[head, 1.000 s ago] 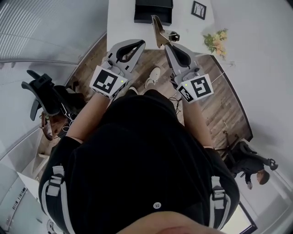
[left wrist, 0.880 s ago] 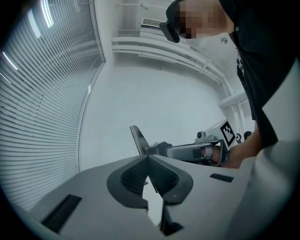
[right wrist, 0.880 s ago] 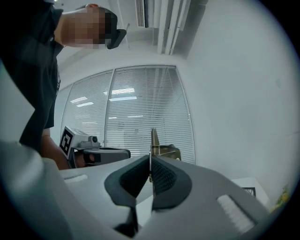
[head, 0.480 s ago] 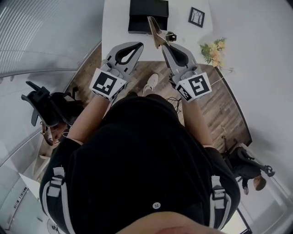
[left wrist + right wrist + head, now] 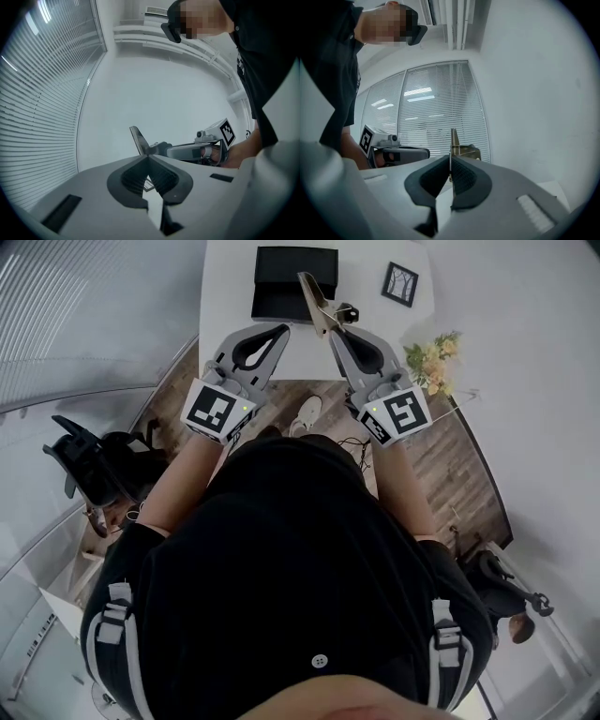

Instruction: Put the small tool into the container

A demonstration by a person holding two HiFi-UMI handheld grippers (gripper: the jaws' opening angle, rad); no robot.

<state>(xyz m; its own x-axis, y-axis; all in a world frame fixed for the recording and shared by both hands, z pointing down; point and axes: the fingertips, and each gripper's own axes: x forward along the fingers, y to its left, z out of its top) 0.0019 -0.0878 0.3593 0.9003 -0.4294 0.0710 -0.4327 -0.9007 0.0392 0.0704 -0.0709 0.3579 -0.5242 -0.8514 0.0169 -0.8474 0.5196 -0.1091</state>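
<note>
A black open container (image 5: 293,282) sits on the white table (image 5: 225,296) at the top of the head view. The small tool (image 5: 316,304), a thin brass-coloured blade with a dark knob, is held upright in my right gripper (image 5: 336,324), which is shut on it just right of the container's near corner. In the right gripper view the blade (image 5: 453,140) sticks up from between the closed pads. My left gripper (image 5: 284,329) hovers beside it over the table's near edge, shut with nothing in it. The left gripper view shows the tool (image 5: 138,139) and my right gripper's body beyond my left gripper (image 5: 149,157).
A small framed picture (image 5: 401,283) stands at the table's right end, with a bunch of flowers (image 5: 429,356) off its right corner. Below the table is wooden floor (image 5: 459,465). A dark office chair (image 5: 89,465) stands at the left.
Both grippers have moved forward toward the table. The tool now stands closer to the black container, and more of the table and container is in view.
</note>
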